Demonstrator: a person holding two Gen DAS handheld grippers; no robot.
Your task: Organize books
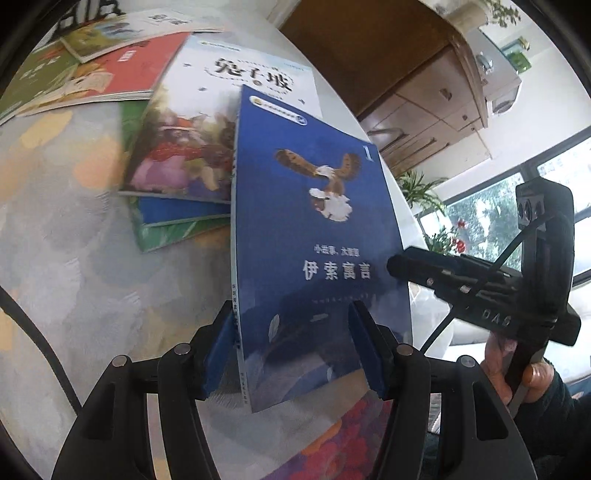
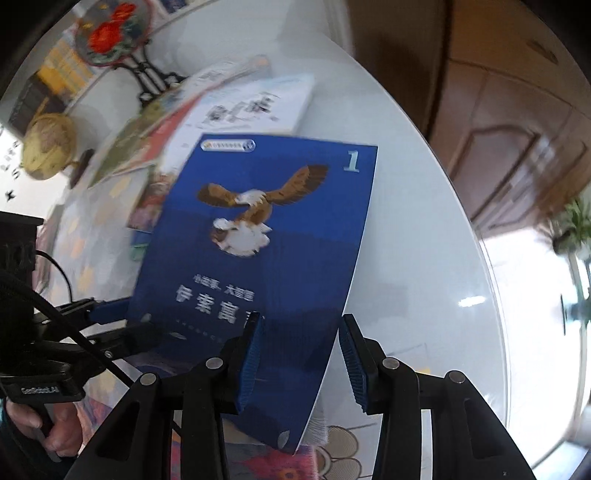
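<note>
A blue book (image 1: 317, 221) with an eagle and a "1" on its cover stands tilted over the table, cover toward both cameras. My left gripper (image 1: 293, 350) is shut on its lower part: one blue pad sits by the spine, the other lies on the cover. My right gripper (image 2: 301, 362) is shut on the same blue book (image 2: 273, 258) at its lower right edge, one pad on the cover and one just past the edge. One right-gripper finger (image 1: 424, 271) touches the book's right edge. The left gripper's fingers (image 2: 110, 312) show at the spine.
A stack of books (image 1: 184, 147) topped by a white-covered one lies behind, with a red book (image 1: 122, 74) and others beyond. The white round table (image 2: 406, 258) also bears a globe (image 2: 46, 146) and a flowered fan ornament (image 2: 110, 33). A wooden cabinet (image 1: 424, 103) stands past the table's edge.
</note>
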